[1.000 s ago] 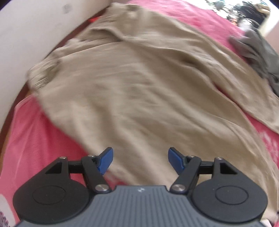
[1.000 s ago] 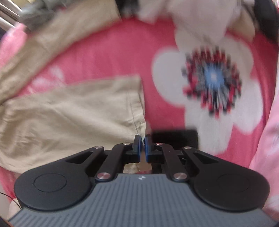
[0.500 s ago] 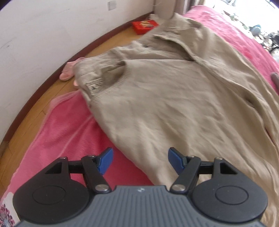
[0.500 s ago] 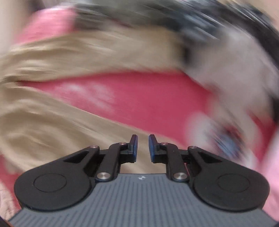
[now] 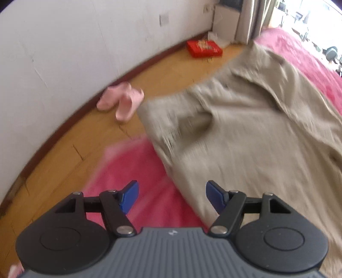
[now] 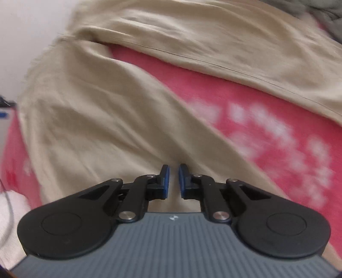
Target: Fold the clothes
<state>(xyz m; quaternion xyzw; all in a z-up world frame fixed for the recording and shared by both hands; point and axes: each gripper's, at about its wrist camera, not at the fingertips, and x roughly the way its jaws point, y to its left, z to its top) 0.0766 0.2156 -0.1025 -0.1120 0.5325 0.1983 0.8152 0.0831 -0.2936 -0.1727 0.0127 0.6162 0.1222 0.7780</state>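
A pair of beige trousers (image 5: 245, 132) lies spread on a pink bedspread (image 5: 136, 171). Its waistband end hangs at the bed's left edge. My left gripper (image 5: 172, 197) is open and empty, above the bedspread at the near side edge of the trousers. In the right wrist view the two beige legs (image 6: 96, 119) split apart, with pink bedspread (image 6: 267, 128) between them. My right gripper (image 6: 172, 178) hovers over the near leg, its jaws a narrow gap apart with nothing between them.
Wooden floor (image 5: 70, 136) and a white wall (image 5: 64, 42) lie left of the bed. Pink slippers (image 5: 121, 102) and a red box (image 5: 204, 48) are on the floor. Grey clothing (image 6: 329, 19) lies at the far right corner. A white cloth (image 6: 12, 216) sits lower left.
The left gripper has swung left toward the waistband and bed edge, staying open. The right gripper has let go of the leg hem, opened slightly and swung left over the legs.
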